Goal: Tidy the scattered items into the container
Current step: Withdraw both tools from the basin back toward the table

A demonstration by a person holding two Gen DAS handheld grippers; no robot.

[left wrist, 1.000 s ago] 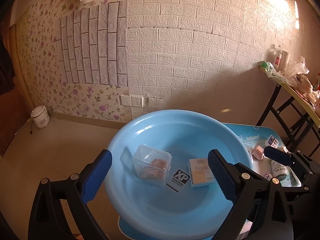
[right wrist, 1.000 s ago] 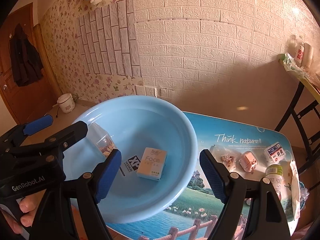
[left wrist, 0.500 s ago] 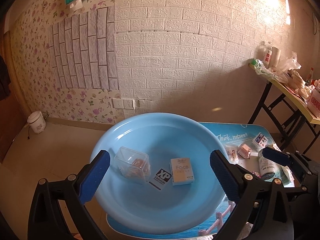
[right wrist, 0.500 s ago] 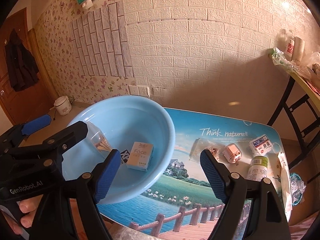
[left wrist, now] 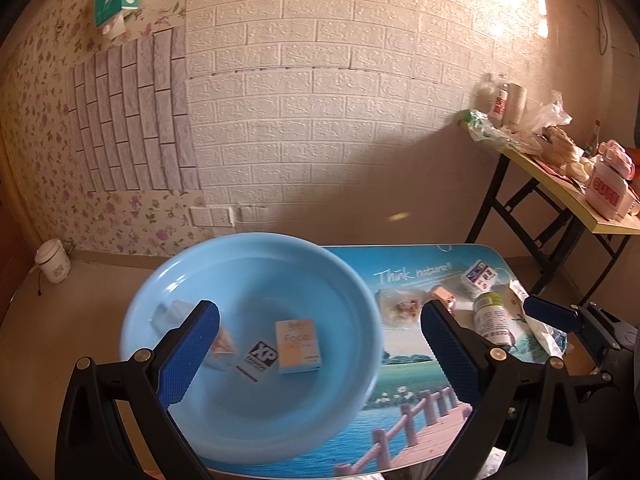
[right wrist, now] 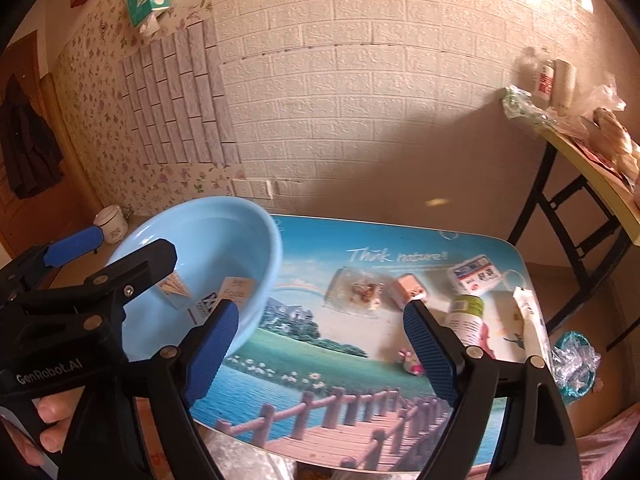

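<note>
The desk (right wrist: 304,344) has a printed top showing a lake, a wooden bridge, green land and the words "Think nature!!". A light blue basin (right wrist: 256,280) sits on its left part. Toward the right end lie a clear packet of snack pieces (right wrist: 356,290), a small pink box (right wrist: 406,290) just beside it, a white carton with blue print (right wrist: 476,272), a green-capped bottle on its side (right wrist: 464,314) and a white tube (right wrist: 530,320) near the right edge.
</note>
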